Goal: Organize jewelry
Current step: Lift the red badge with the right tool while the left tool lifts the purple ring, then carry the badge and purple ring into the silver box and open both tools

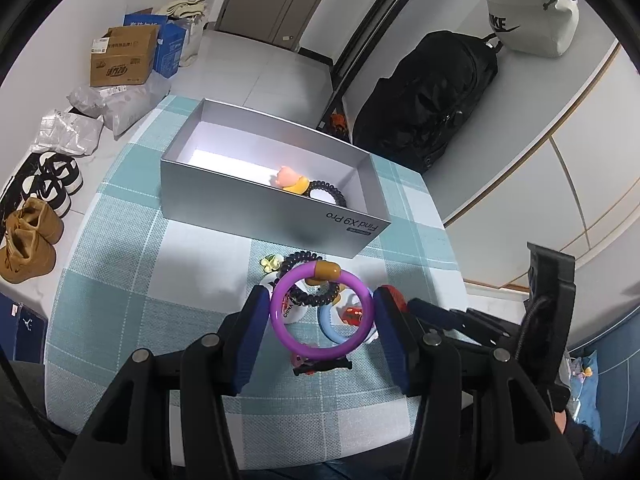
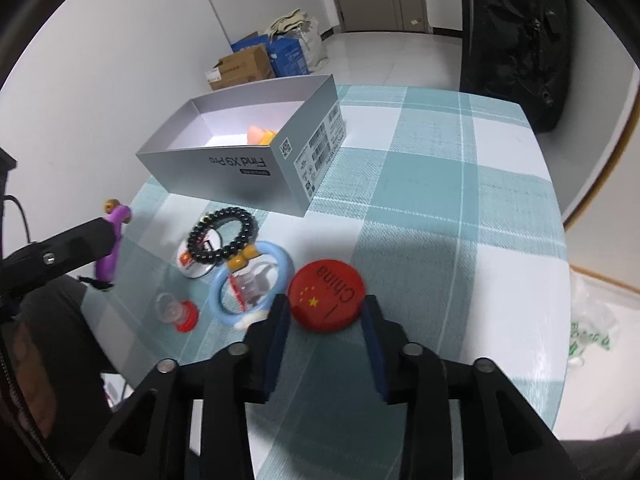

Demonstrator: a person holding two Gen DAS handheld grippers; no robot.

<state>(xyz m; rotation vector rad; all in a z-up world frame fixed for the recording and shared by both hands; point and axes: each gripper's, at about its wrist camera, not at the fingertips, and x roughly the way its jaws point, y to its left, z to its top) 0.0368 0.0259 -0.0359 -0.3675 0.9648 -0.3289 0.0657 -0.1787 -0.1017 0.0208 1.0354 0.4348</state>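
Observation:
My left gripper [image 1: 320, 316] is shut on a purple bangle [image 1: 280, 328] with an amber bead, held above the table; it shows edge-on in the right wrist view [image 2: 110, 248]. My right gripper [image 2: 326, 312] is shut on a red round China badge [image 2: 326, 298]. On the checked cloth lie a black bead bracelet [image 2: 224, 236], a light blue bangle [image 2: 276, 256] and a small red-capped clear piece [image 2: 178, 312]. The open grey box [image 1: 256, 208] holds a pink and yellow toy [image 1: 290, 178] and a black coil hair tie [image 1: 328, 194].
The table carries a teal and white checked cloth [image 2: 440, 208]. A black backpack [image 1: 432, 100] stands behind the table's far right corner. Cardboard boxes [image 1: 120, 56], plastic bags and shoes [image 1: 28, 236] lie on the floor to the left.

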